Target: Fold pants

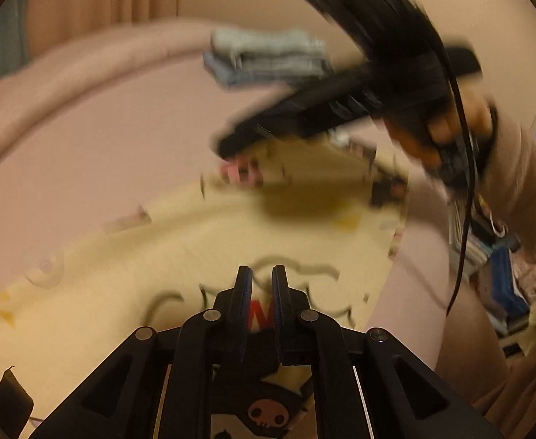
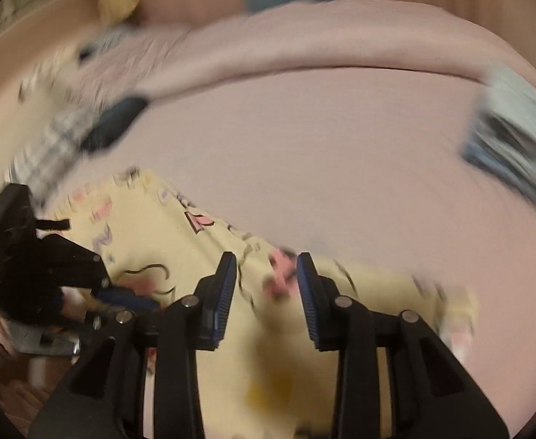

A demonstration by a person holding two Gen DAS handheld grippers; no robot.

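Note:
Pale yellow printed pants [image 1: 202, 256] lie spread on a pink bed [image 1: 128, 139]. My left gripper [image 1: 262, 274] hovers low over them near the front edge, its jaws narrowly apart with a red print showing between them. My right gripper [image 2: 266, 259] is open above the pants [image 2: 180, 241] in the right wrist view. The right gripper [image 1: 231, 146] also shows in the left wrist view, blurred, held by a hand over the far end of the pants. The left gripper's body [image 2: 30, 263] shows at the left in the right wrist view.
A stack of folded grey and blue clothes [image 1: 268, 58] sits at the far side of the bed, also in the right wrist view [image 2: 516, 139]. A heap of mixed laundry [image 2: 70, 109] lies at the left. Books and clutter [image 1: 494, 263] stand beside the bed.

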